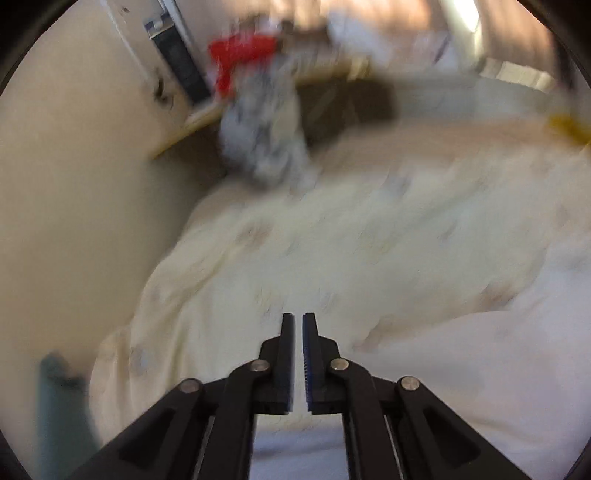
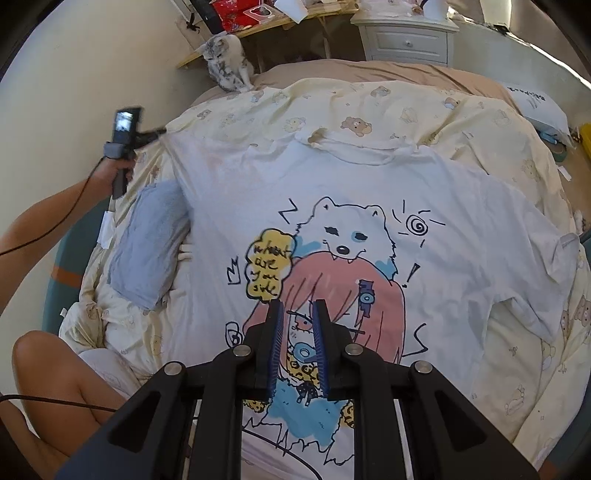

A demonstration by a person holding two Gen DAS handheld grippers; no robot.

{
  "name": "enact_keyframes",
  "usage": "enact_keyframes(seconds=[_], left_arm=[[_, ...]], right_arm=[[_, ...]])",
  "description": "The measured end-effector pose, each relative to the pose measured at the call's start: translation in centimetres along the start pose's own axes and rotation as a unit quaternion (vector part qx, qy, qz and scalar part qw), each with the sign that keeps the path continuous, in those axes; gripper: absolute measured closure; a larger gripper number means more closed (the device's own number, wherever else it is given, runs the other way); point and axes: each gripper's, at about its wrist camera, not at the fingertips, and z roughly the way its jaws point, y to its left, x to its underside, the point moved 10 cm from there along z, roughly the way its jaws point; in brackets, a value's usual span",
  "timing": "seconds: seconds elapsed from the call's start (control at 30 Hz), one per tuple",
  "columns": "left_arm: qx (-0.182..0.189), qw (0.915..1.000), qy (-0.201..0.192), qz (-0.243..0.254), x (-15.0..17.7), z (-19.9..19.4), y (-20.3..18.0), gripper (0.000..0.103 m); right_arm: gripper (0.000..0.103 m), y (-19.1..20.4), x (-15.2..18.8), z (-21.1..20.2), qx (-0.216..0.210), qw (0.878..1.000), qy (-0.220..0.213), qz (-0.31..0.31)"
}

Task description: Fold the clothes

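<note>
A: The shirt (image 2: 436,206) looks like soft matt cotton, print flat on it. The quilt (image 2: 406,107)?

B: Thin, wrinkled cloth. The towel (image 2: 147,243) is nubby terry; the shelf (image 2: 280,24), pale bare wood.

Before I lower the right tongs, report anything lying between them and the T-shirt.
Nothing visible does: the right tongs hang open directly above the T-shirt, over its print. The blue cloth lies beside the shirt's edge, clear of them.

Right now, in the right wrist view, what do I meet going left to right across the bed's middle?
Left gripper pinching the shirt's corner → folded blue towel → white printed T-shirt → bear-print duvet.
</note>
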Motion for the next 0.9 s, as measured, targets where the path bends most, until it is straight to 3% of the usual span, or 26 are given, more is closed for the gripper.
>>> enact_keyframes(seconds=[0.1,0.2,0.23,0.3,0.4,0.53,0.63,0.8,0.83,0.87,0.9], left_arm=[[-0.009,0.9987,0.048,-0.015,2.3,2.4,-0.5,0.089],[0.017,0.9987,0.024,-0.041,3.0,2.2,-1.0,0.054],[0.030,0.9984,0.023,-0.042,3.7,2.1,-1.3,0.049],[0.057,0.9972,0.019,-0.044,5.1,2.0,-2.0,0.047],[0.155,0.9840,0.048,-0.074,8.6,2.0,-4.2,0.046],[0.181,0.9781,0.072,-0.073,13.4,2.1,-6.0,0.032],[0.186,0.9720,0.101,-0.102,15.3,3.4,-6.6,0.032],[0.237,0.9638,0.070,-0.100,13.4,2.4,-9.9,0.032],[0.220,0.9694,0.077,-0.078,13.4,2.6,-10.6,0.033],[0.201,0.9743,0.084,-0.057,13.4,2.8,-11.3,0.042],[0.197,0.9753,0.080,-0.060,13.3,2.4,-11.1,0.082]], right_arm=[[0.085,0.5,0.0,-0.1,0.001,1.000,-0.001,-0.009],[0.085,0.7,0.1,0.0,0.005,1.000,0.001,-0.015],[0.085,0.7,0.1,0.0,0.005,1.000,0.002,-0.014],[0.085,0.6,0.1,0.0,0.006,1.000,0.002,-0.013],[0.085,0.6,0.1,0.1,0.003,1.000,0.004,-0.010],[0.084,0.9,0.0,0.3,0.002,1.000,0.005,-0.012],[0.085,0.9,0.2,0.5,0.005,1.000,0.009,-0.015],[0.084,1.0,0.3,0.4,0.010,1.000,0.010,-0.014],[0.084,1.0,0.3,0.3,0.012,1.000,0.009,-0.014],[0.084,1.0,0.2,0.2,0.011,1.000,0.007,-0.013],[0.084,1.1,0.1,0.1,0.010,1.000,0.005,-0.013]])
